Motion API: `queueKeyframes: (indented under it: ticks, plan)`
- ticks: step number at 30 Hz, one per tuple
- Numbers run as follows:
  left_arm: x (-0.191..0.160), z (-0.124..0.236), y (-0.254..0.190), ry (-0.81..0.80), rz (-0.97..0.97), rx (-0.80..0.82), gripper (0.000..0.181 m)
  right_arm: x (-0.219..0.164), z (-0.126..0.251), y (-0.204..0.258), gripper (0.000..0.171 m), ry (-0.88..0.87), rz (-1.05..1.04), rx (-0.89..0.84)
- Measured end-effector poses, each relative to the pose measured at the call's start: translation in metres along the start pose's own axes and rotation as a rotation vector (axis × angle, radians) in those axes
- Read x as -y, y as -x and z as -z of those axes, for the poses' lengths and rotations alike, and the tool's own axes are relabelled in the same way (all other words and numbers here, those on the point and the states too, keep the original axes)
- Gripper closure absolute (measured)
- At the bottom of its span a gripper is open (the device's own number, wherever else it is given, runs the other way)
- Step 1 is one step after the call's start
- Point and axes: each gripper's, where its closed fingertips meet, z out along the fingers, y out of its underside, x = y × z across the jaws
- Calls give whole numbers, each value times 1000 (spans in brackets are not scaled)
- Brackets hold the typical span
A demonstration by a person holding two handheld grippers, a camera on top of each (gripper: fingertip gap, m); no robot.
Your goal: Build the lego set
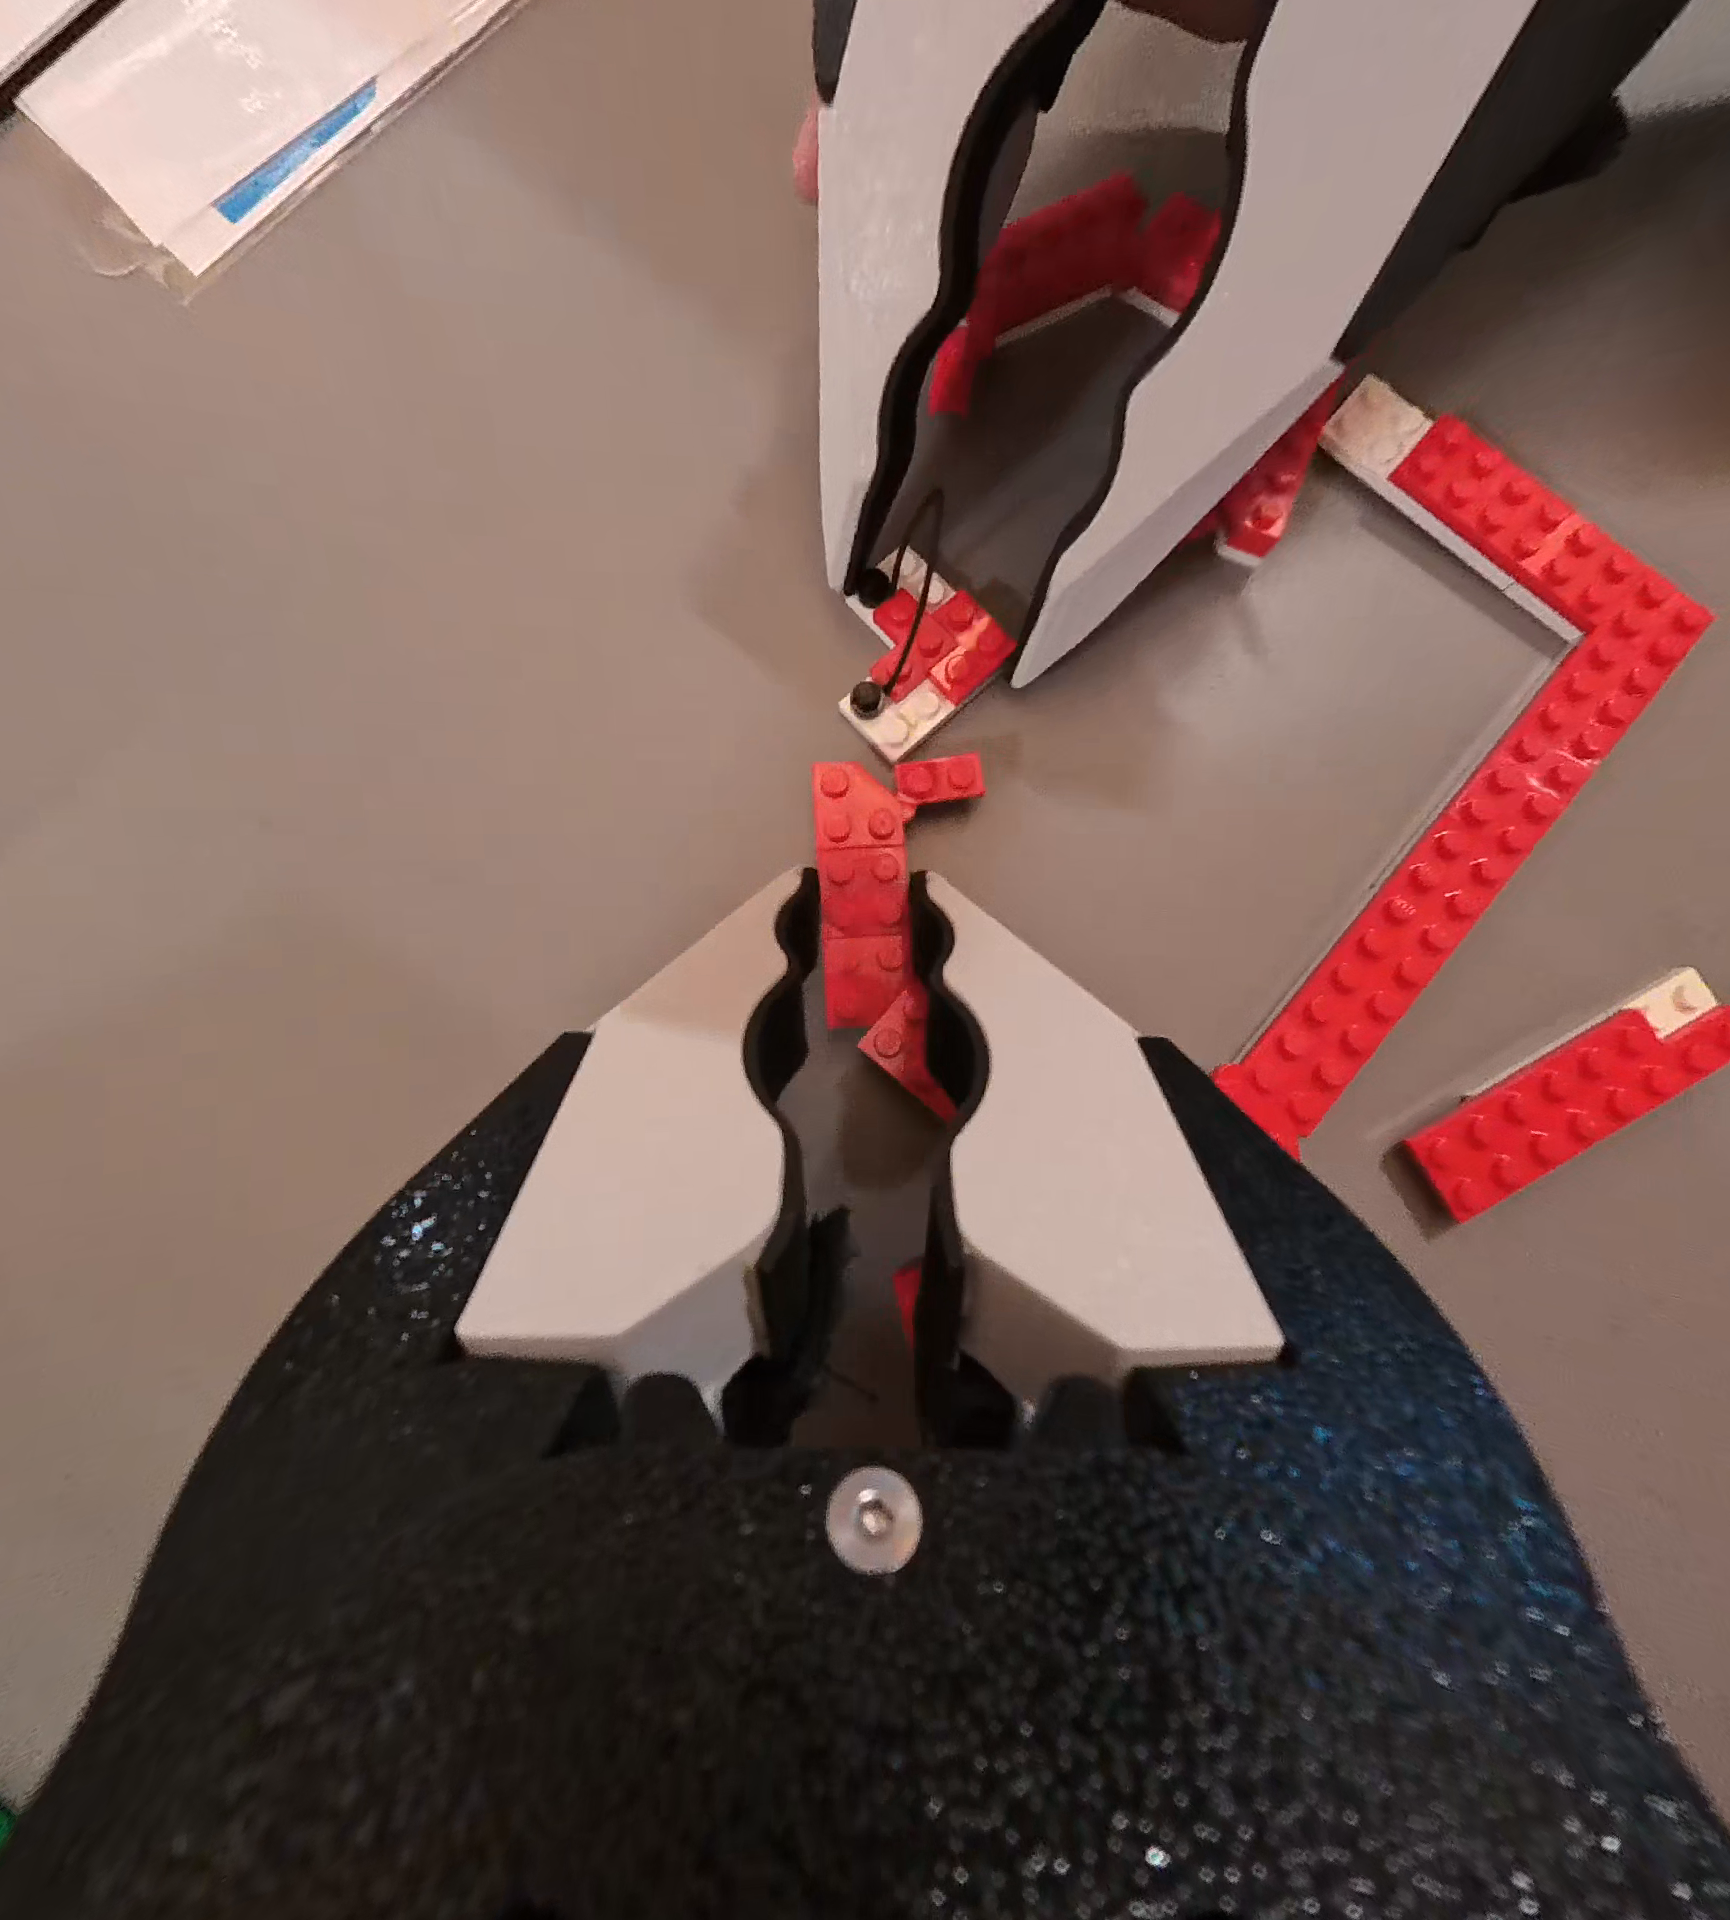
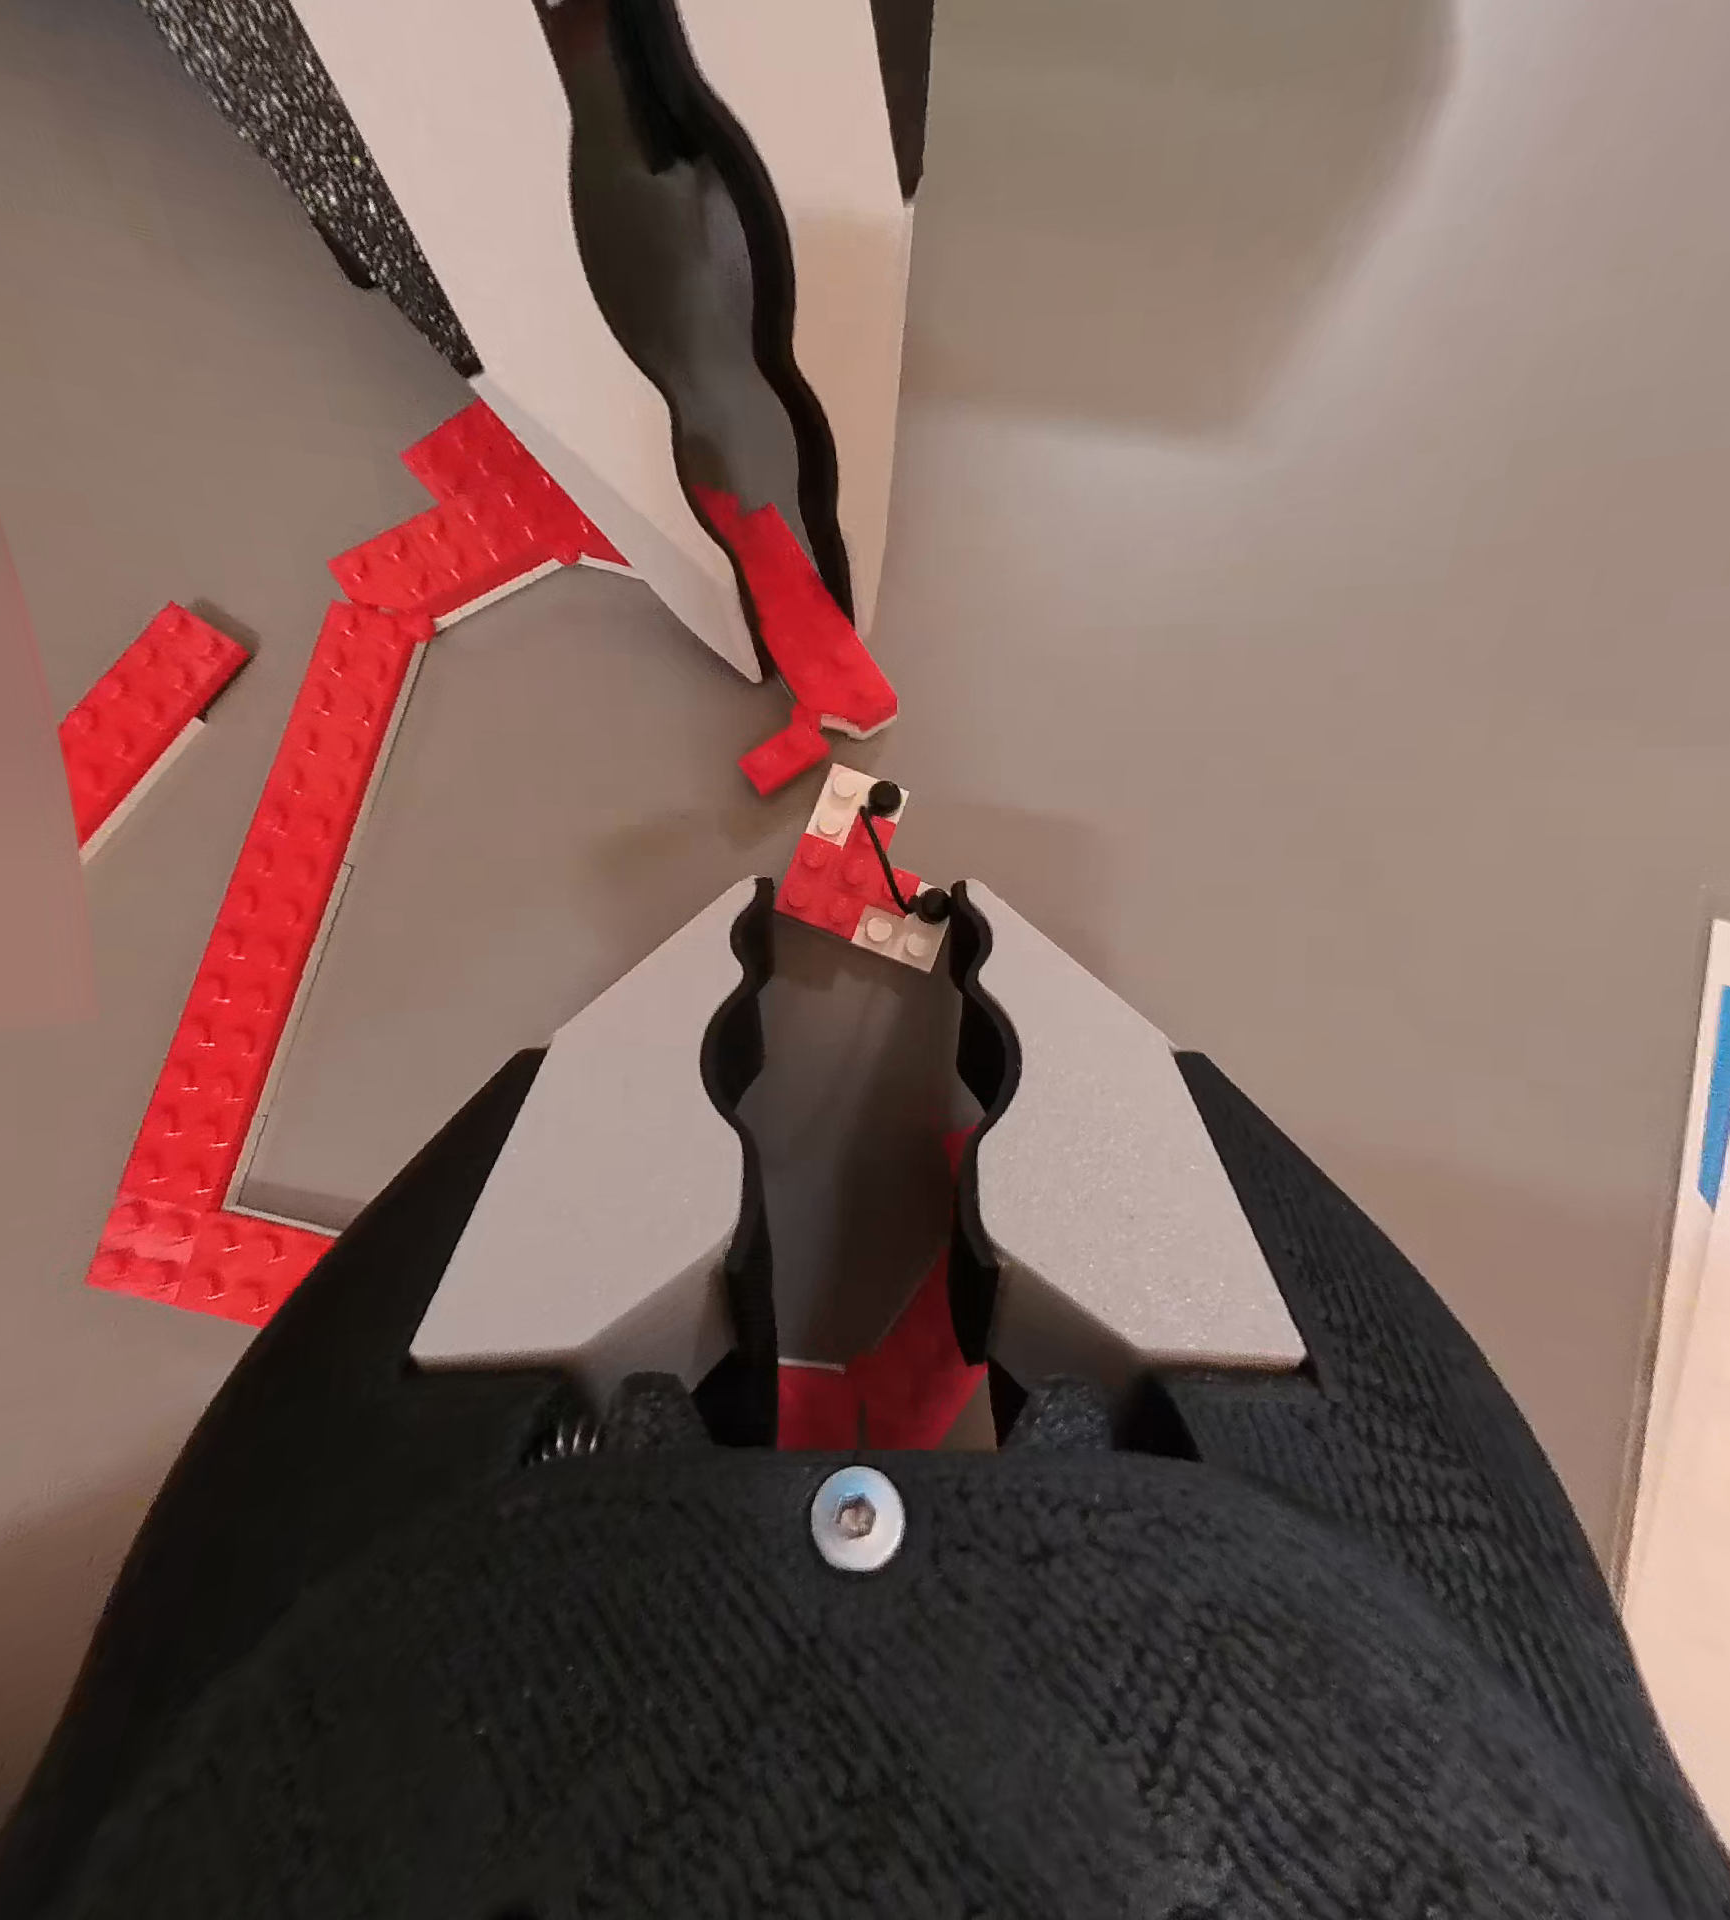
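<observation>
My left gripper (image 1: 866, 883) is shut on a narrow red strip of plates (image 1: 856, 831), which sticks out ahead of its tips. A small red plate (image 1: 939, 779) hangs at the strip's far end. My right gripper (image 2: 861, 894) comes in from the opposite side. Its fingertips (image 2: 762, 904) touch both sides of a small red and white piece with a black string (image 2: 856, 868) that lies on the grey table. This piece (image 1: 954, 649) sits just beyond the strip's tip, a small gap apart. The left gripper (image 2: 809, 649) and strip (image 2: 814, 623) also show in the right wrist view.
A long red L-shaped frame (image 1: 1526, 790) lies to the right, also in the right wrist view (image 2: 289, 883). A loose red plate with a white end (image 1: 1588, 1101) lies beside it. More red plates (image 1: 1058, 260) lie behind the right gripper. Papers (image 1: 206, 135) lie at the far left. There is about 5 cm between the tips of the two grippers.
</observation>
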Motion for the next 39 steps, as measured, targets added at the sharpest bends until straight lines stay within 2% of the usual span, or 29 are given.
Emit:
queueKeyframes:
  ticks: [1,12,27,39]
  plan:
    - [0,0,0,-8,-4,3,166,0,-1,1,139,10,0,-3]
    - [0,2,8,-42,48,24,167,1,-2,-4,139,84,-25,-72]
    - [-6,9,30,-36,184,84,167,24,-16,-11,139,35,-232,-161]
    - [-7,9,31,-36,276,57,167,27,-17,-11,139,30,-244,-184]
